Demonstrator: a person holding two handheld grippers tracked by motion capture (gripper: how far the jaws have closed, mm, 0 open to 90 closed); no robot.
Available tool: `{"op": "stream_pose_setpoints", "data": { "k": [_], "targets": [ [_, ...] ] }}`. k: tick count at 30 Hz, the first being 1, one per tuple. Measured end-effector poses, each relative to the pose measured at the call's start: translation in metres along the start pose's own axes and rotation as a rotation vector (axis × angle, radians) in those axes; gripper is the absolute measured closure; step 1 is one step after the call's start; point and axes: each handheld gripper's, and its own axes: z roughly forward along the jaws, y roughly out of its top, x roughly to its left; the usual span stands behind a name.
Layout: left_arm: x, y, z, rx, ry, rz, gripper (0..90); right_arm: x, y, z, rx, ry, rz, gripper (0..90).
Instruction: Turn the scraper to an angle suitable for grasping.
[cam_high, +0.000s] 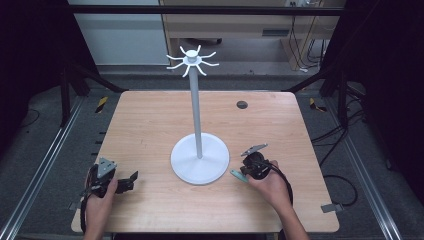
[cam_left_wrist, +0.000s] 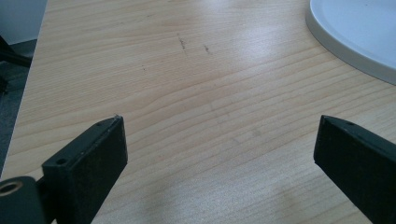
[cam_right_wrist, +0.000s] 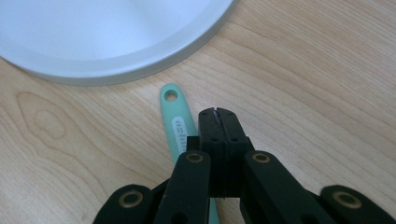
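A white stand has a round base on the wooden table, a tall pole and a ring of hooks on top. Beside the base lies a teal handle with a hole at its end, flat on the wood. My right gripper is shut just right of and above it, with nothing visible between its jaws. In the high view the teal handle pokes out left of the right gripper. My left gripper rests open at the front left, its jaws wide over bare wood.
The base rim lies ahead and to the right of the left gripper. A dark grommet hole sits at the table's back right. Metal rails and cables run along the floor on both sides.
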Motion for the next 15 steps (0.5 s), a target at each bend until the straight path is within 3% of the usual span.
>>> {"op": "stream_pose_setpoints", "data": {
  "k": [15],
  "targets": [
    [-0.0002,-0.0001,-0.0004,-0.002,0.002,-0.002,2.3,0.0053,0.0069,-0.0079,0.058,0.024,-0.053,76.0]
  ]
}}
